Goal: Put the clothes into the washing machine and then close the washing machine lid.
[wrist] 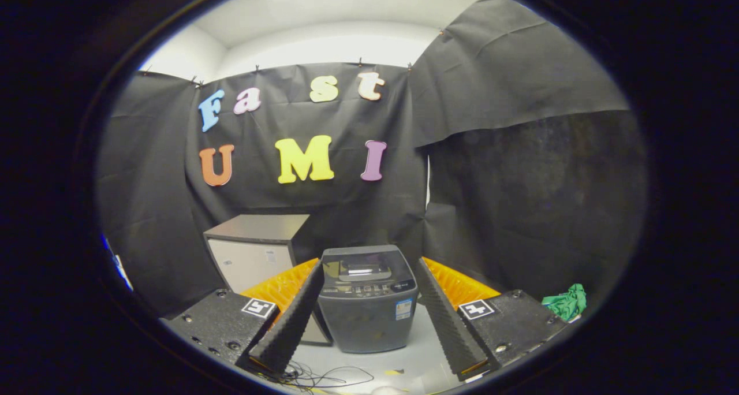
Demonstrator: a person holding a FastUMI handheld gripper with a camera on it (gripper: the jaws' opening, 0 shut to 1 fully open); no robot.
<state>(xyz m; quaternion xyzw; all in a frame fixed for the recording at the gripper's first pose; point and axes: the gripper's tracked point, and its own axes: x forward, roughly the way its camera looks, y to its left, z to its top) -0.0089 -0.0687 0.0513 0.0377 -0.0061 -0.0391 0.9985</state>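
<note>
Pale counter (415, 349) sitting inside booth of black cloth, white wall above. One washing machine (368, 298) standing ahead between fingers, lid lying shut, small sticker on front unreadable. One green clothes bundle (567, 302) lying far right, beyond right finger. One cabinet (254, 248) standing behind-left. Tool (368, 354) staying spread, gripping nothing.

Small cabinet (254, 250), perhaps a fridge; cables (323, 376) on floor.

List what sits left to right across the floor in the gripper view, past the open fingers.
Cabinet → washing machine, lid down, ahead between the empty, spread fingers of the gripper → green clothes bunched on the floor far right.
</note>
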